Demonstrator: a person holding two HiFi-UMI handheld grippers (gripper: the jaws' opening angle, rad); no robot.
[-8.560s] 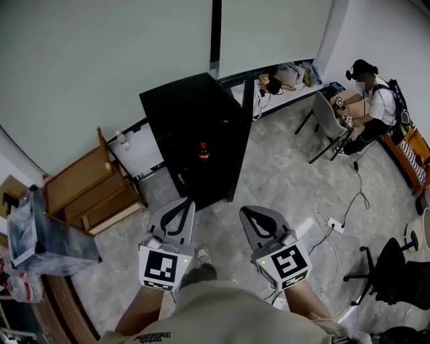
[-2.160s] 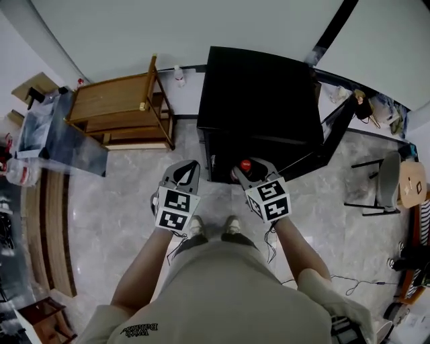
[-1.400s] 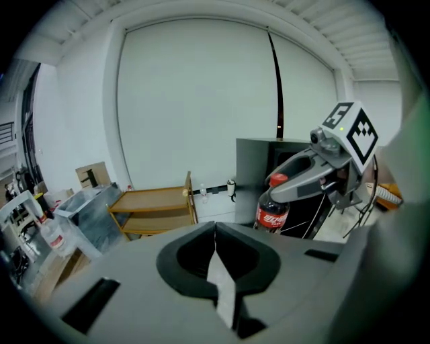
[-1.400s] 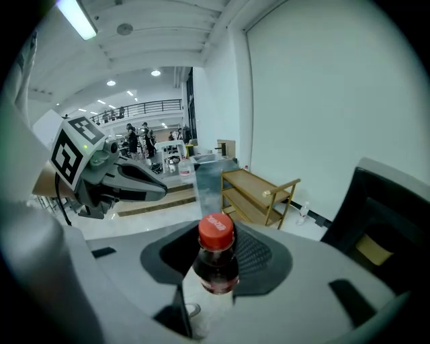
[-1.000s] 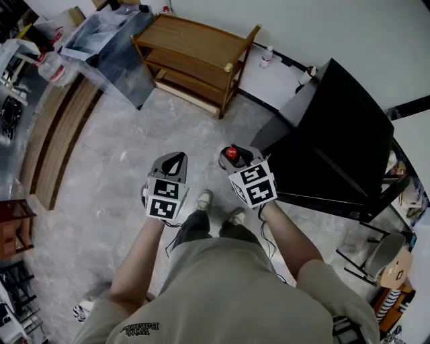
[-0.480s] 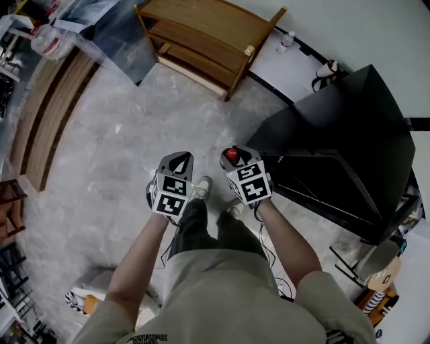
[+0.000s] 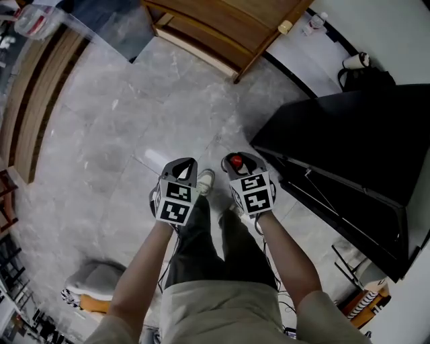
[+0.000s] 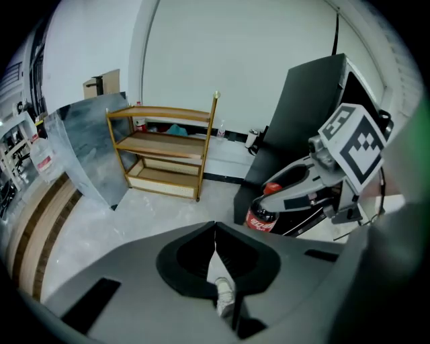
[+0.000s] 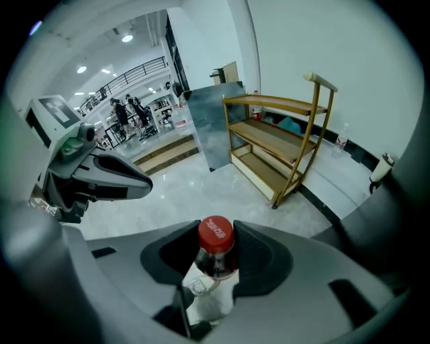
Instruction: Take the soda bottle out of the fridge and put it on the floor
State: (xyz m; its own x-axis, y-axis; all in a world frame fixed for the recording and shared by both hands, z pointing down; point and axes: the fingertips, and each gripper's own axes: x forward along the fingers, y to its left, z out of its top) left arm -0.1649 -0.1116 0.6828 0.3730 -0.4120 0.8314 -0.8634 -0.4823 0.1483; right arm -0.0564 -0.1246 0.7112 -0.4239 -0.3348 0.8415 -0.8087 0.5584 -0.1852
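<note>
One soda bottle (image 9: 216, 246), two grippers (image 7: 187, 162) (image 7: 237, 157), one fridge (image 7: 349, 134), one shelf (image 7: 222, 27)

Forearms angled down: left gripper (image 7: 189, 162), jaws together; right gripper (image 7: 236, 158), jaws clamped on soda bottle (image 9: 216, 236).

The shelf (image 7: 222, 20) stands beside the fridge (image 7: 349, 141), both against the wall (image 7: 396, 33).

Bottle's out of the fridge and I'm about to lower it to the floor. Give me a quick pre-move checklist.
1. Grip: right gripper clamps the soda bottle at its neck: ok.
2. Clear of the fridge: bottle is outside it: ok.
3. Landing spot: bare floor ahead: ok.
4. Straight below: a shoe shows under the bottle: not ok, probably reach forward first.
5. Left gripper: shut, empty, apart from the bottle: ok.
6. Gap from bottle base to floor: cannot tell.
</note>
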